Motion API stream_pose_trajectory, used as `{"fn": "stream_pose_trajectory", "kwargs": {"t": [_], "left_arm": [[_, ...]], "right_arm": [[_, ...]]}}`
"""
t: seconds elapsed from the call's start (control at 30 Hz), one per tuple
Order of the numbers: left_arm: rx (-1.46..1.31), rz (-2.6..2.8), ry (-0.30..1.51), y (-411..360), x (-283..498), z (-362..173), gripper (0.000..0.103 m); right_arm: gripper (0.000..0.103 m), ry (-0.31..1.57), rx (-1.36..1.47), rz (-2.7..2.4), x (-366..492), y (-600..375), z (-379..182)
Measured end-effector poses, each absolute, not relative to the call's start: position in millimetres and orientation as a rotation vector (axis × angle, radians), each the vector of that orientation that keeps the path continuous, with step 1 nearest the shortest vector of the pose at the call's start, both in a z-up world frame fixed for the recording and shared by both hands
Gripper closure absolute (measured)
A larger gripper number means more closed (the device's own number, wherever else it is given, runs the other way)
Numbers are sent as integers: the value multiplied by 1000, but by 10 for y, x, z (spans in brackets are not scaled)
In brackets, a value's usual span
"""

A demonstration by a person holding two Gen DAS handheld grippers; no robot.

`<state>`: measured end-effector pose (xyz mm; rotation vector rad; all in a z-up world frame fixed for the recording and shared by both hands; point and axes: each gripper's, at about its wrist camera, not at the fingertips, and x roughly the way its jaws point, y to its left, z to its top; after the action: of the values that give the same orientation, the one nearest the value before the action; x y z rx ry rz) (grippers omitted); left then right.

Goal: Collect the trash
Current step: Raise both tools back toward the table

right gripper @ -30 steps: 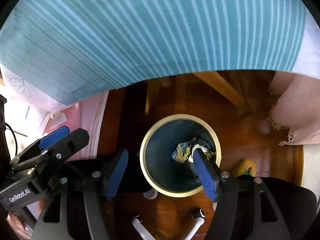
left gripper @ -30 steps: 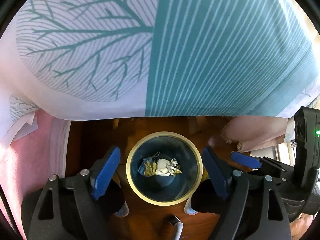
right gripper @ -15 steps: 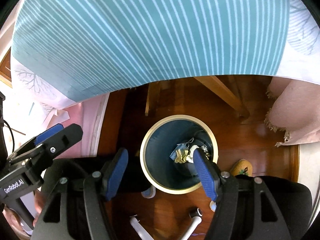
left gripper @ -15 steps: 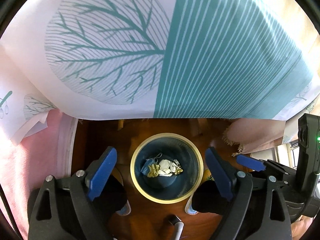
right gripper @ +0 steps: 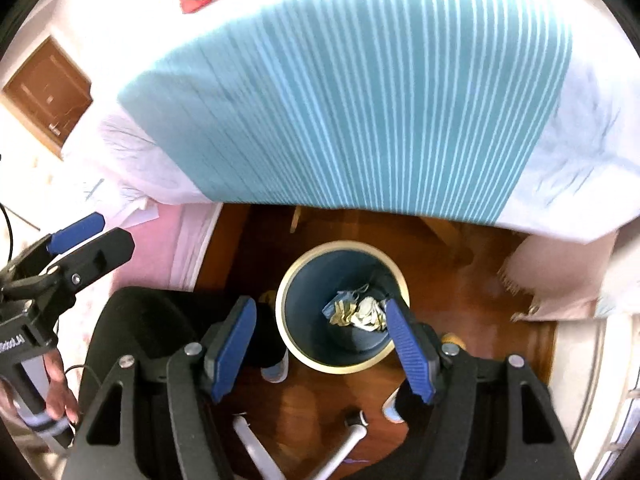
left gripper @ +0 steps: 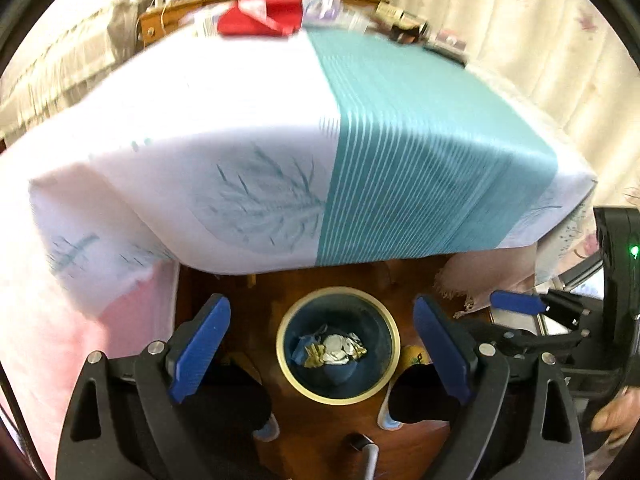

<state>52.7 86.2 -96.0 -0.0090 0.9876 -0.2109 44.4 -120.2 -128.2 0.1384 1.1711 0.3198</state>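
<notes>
Pink fabric (left gripper: 52, 360) is seen along the left edge of the left wrist view, below a draped tablecloth (left gripper: 200, 152) that is white on the left and teal-striped on the right; a red item (left gripper: 260, 16) is seen on the tabletop at the upper centre, blurred. Lower in the frame, the left gripper (left gripper: 322, 354) is shown with its blue pads wide apart and its jaws opening, nothing being held between them; between the pads, on the wooden floor (left gripper: 328, 436), a dark blue bin (left gripper: 338, 346) with a pale rim is seen from above; crumpled trash (left gripper: 332, 350), white, yellow and blue, is seen lying at its bottom. At the far right of that frame part of the right gripper (left gripper: 532, 312) is visible, with fingers (left gripper: 612, 420) of the hand on its handle at the lower right.

In the right wrist view a wooden door (right gripper: 48, 92) is shown at the upper left; the left gripper (right gripper: 76, 236) is seen at the left edge, held by a hand (right gripper: 56, 396); the striped tablecloth (right gripper: 360, 92) fills the upper centre. At the lower centre the right gripper (right gripper: 320, 344) is shown released, pads spread and empty; the bin (right gripper: 342, 306) is seen beyond and between them, the trash (right gripper: 356, 310) lying inside, partly hidden by the right pad; a fringed pink cloth (right gripper: 560, 272) is seen at the right.
</notes>
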Motion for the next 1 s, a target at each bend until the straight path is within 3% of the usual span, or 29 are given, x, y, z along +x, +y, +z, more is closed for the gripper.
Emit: {"fn": "stream_pose_trajectory", "kwargs": {"t": [0.63,1.0], "left_arm": [[14,-170,808,1401,739,404,11],[-5,-107,740,1859,1261,778,11]], "right_arm": [[35,907,-8,444,545,-926,272],[35,896,-11,416,1265,-678,532]]}}
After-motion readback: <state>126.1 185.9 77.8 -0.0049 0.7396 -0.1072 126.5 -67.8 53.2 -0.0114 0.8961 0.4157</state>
